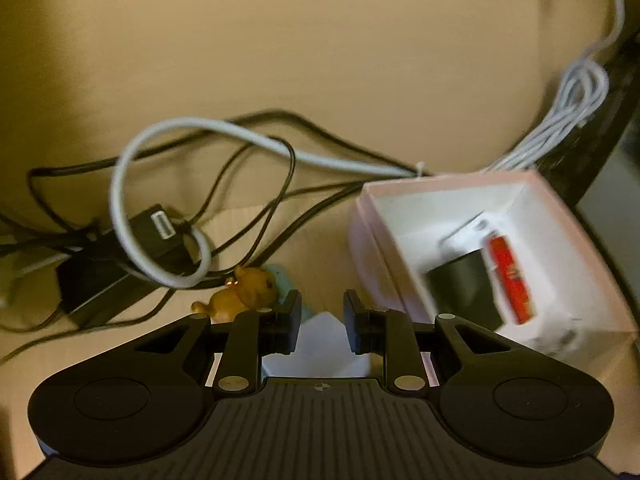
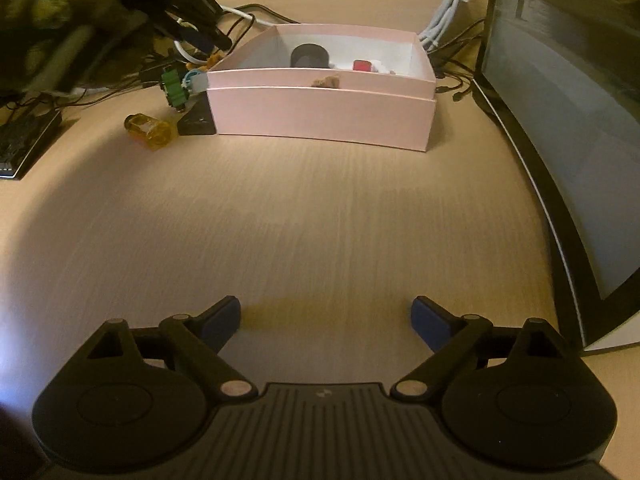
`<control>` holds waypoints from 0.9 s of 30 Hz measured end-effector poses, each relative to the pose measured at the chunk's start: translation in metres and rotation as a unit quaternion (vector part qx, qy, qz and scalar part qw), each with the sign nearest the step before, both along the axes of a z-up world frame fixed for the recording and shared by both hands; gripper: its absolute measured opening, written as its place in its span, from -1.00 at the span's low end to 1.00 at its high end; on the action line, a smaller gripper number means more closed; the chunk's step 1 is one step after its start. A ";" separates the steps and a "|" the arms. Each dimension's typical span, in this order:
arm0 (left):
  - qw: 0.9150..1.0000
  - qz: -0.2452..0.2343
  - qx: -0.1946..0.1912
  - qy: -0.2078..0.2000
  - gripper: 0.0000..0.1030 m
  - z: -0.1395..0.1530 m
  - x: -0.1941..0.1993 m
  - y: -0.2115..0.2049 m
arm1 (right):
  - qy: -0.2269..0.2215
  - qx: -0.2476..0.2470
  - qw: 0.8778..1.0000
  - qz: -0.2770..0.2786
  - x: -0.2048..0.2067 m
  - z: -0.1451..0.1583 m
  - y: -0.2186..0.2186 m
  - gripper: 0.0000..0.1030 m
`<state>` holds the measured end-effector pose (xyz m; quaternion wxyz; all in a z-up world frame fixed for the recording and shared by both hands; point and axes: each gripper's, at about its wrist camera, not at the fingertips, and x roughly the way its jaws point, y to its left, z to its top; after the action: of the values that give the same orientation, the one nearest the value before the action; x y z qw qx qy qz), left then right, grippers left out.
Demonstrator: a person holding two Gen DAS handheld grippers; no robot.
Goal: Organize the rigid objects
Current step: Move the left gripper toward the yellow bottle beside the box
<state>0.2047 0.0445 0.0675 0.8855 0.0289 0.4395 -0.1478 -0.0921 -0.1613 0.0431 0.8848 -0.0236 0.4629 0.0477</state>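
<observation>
The left gripper (image 1: 322, 314), jaws narrowly parted on nothing, hovers by the bear figurine (image 1: 240, 294) just left of its fingertips, beside the pink box (image 1: 452, 184); the right gripper (image 2: 326, 320) gapes empty, farther off.

Pink box (image 2: 320, 114) sits open on the desk, white inside. In it: a black cylinder (image 2: 309, 56) on its side, a red-and-white piece (image 2: 366, 66) just beside it, and a small brown bit (image 2: 327, 81) against the front wall. Left of the box lie an amber bottle (image 2: 151, 130) on its side, a green block (image 2: 175, 86) and a brown bear figurine (image 1: 240, 294).
</observation>
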 end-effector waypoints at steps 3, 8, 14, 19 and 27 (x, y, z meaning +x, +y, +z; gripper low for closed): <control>0.999 -0.023 0.032 0.010 -0.50 -0.012 0.011 -0.010 | 0.002 -0.005 1.000 -0.002 0.002 0.001 -0.006 0.79; 0.999 -0.023 0.028 0.011 -0.50 -0.016 0.010 -0.006 | 0.004 -0.011 0.999 -0.035 0.015 0.006 -0.026 0.75; 0.997 -0.066 0.027 0.011 -0.51 -0.016 -0.029 -0.001 | 0.006 -0.009 0.998 -0.064 0.031 0.006 -0.039 0.75; 0.997 -0.070 -0.020 0.030 -0.53 -0.016 -0.065 0.010 | 0.017 -0.004 0.999 -0.049 0.037 0.001 -0.025 0.75; 0.996 -0.068 -0.046 0.039 -0.53 -0.016 -0.149 0.027 | 0.003 -0.007 0.999 -0.032 0.028 -0.002 0.004 0.76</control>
<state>0.0556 0.0714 0.0511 0.8559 0.0120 0.4636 -0.2289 -0.0643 -0.1578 0.0413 0.8843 -0.0151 0.4664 0.0164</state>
